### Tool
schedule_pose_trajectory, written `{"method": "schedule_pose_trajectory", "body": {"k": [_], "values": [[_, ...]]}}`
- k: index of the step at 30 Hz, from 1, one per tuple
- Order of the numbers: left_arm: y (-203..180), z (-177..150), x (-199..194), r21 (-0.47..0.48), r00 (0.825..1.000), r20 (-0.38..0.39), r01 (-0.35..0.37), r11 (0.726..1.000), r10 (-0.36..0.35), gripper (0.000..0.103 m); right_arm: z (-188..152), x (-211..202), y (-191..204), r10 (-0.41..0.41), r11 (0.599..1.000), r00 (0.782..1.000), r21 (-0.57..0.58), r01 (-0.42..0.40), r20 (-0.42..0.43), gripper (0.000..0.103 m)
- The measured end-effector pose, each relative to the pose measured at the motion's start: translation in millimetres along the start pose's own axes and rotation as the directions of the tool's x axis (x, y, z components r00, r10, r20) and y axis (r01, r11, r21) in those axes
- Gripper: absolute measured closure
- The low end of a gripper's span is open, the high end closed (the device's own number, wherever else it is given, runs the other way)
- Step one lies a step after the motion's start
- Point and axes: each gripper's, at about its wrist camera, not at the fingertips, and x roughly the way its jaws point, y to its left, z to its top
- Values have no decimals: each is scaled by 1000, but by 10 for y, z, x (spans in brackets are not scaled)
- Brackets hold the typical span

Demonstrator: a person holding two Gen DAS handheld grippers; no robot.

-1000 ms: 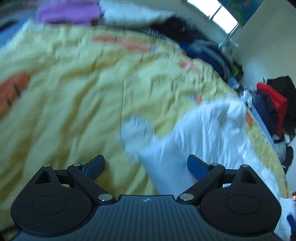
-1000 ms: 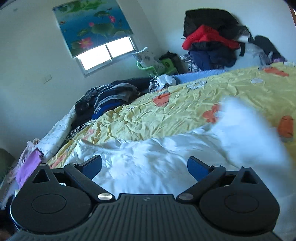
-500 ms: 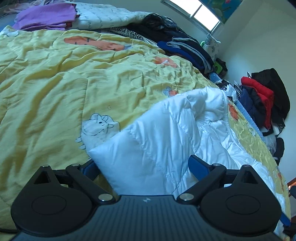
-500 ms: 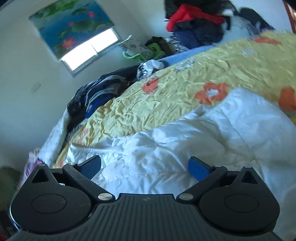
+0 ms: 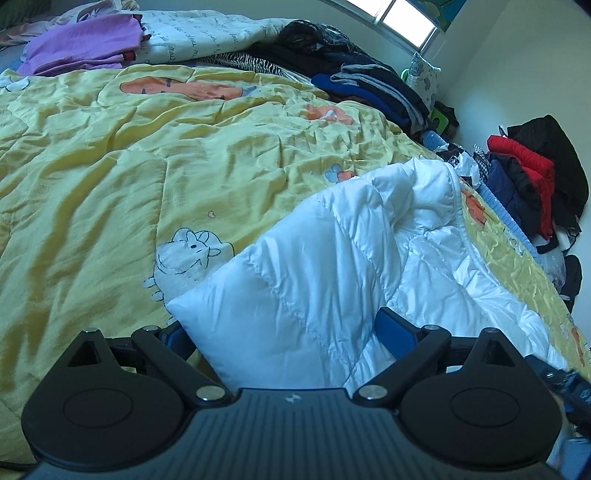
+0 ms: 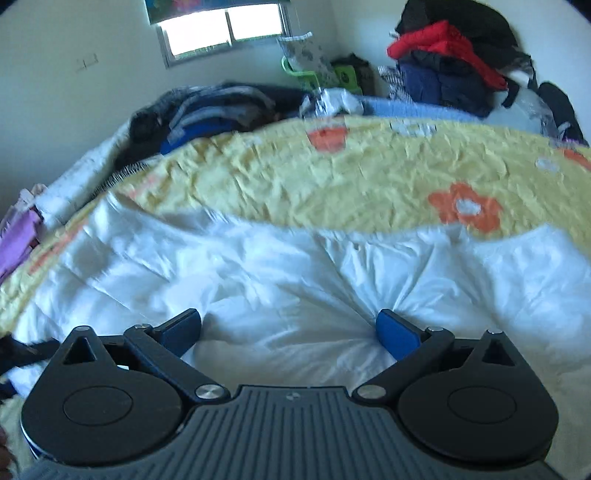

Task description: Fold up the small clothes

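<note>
A white quilted puffer garment (image 5: 332, 266) lies on the yellow cartoon-print quilt (image 5: 110, 166). In the left wrist view one end of it lies between the wide-open blue-padded fingers of my left gripper (image 5: 284, 332), part folded over toward the camera. In the right wrist view the garment (image 6: 295, 273) spreads across the foreground, and a bulge of it sits between the open fingers of my right gripper (image 6: 288, 328). Neither gripper pinches the fabric.
Purple folded clothes (image 5: 81, 48) and a white printed blanket (image 5: 207, 33) lie at the far edge of the bed. A dark pile of clothes (image 5: 369, 81) sits near the window. Red and black jackets (image 6: 454, 55) are heaped beside the bed, with a green basket (image 6: 314, 74) in the corner.
The white garment has come down and settled on the quilt. Both grippers have moved in low over it, and fabric now lies between the open fingers of each.
</note>
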Motion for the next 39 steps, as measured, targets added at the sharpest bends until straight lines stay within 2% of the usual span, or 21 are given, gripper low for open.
{"method": "schedule_pose_trajectory", "body": {"k": [1, 2, 3, 5, 7, 10, 12, 15, 18, 21, 24, 26, 28, 29, 31, 32, 34, 36, 37, 38, 39], "values": [[-1, 0, -3, -1, 1000, 0, -1, 1000, 1, 6, -29, 16, -34, 10, 1000, 1000, 19, -10, 8, 2], [1, 5, -9, -3, 1000, 0, 2, 1000, -2, 16, -48, 26, -53, 17, 999, 1000, 31, -18, 14, 2], [7, 7, -14, -11, 1000, -2, 22, 1000, -22, 37, -66, 31, -60, 21, 999, 1000, 36, -22, 20, 2], [13, 25, 8, -38, 996, -35, 76, 996, -77, 61, -112, 46, -51, 21, 999, 999, 30, -22, 35, 2], [-29, 36, 15, -40, 996, -48, 68, 997, -70, 63, -144, 67, -43, 19, 1000, 999, 19, -19, 48, 2], [-63, 38, 11, -53, 996, -57, 71, 996, -74, 71, -168, 84, -57, 28, 999, 998, 19, -29, 60, 2], [-16, 66, 18, -126, 992, -83, 81, 989, -91, 74, -174, 90, -71, 33, 999, 997, 22, -35, 64, 2], [138, 144, 64, -299, 979, -139, 105, 949, -152, 83, -188, 88, -92, 43, 999, 996, 25, -45, 75, 2], [130, 190, 6, -333, 974, -148, 112, 936, -170, 92, -204, 81, -121, 56, 998, 995, 37, -60, 87, 2], [-7, 222, -175, -290, 981, -109, 122, 949, -159, 94, -216, 67, -157, 74, 995, 992, 57, -80, 98, 2], [-248, 249, -392, -197, 989, -52, 126, 972, -139, 94, -238, 46, -195, 94, 991, 990, 81, -103, 109, 2], [-522, 245, -570, -82, 991, 2, 135, 987, -136, 94, -242, 23, -246, 116, 985, 986, 111, -130, 122, 2], [-824, 191, -740, 35, 988, 45, 150, 988, -151, 94, -251, -32, -370, 170, 963, 973, 185, -198, 159, 0], [-970, 155, -808, 82, 983, 57, 167, 983, -172, 94, -251, -62, -473, 209, 937, 961, 243, -249, 180, 0], [-1289, 29, -963, 190, 975, 84, 188, 964, -207, 94, -236, -132, -711, 286, 858, 934, 376, -350, 216, 0], [-1434, -48, -1033, 243, 969, 95, 201, 949, -229, 94, -223, -187, -853, 331, 796, 914, 451, -404, 235, 0], [-1687, -222, -1152, 340, 955, 106, 227, 913, -277, 94, -235, -340, -1149, 420, 631, 853, 576, -520, 310, 0], [-1908, -430, -1248, 437, 939, 107, 250, 864, -326, 94, -320, -517, -1466, 464, 456, 774, 633, -625, 430, 1], [-2001, -550, -1285, 476, 931, 99, 266, 838, -351, 94, -373, -568, -1597, 460, 400, 754, 648, -648, 470, 1], [-2090, -679, -1308, 510, 925, 79, 283, 812, -372, 94, -434, -578, -1725, 450, 359, 747, 667, -653, 489, 1], [-2162, -798, -1320, 536, 920, 56, 301, 789, -389, 94, -481, -518, -1816, 456, 340, 760, 698, -630, 463, 0]]}}
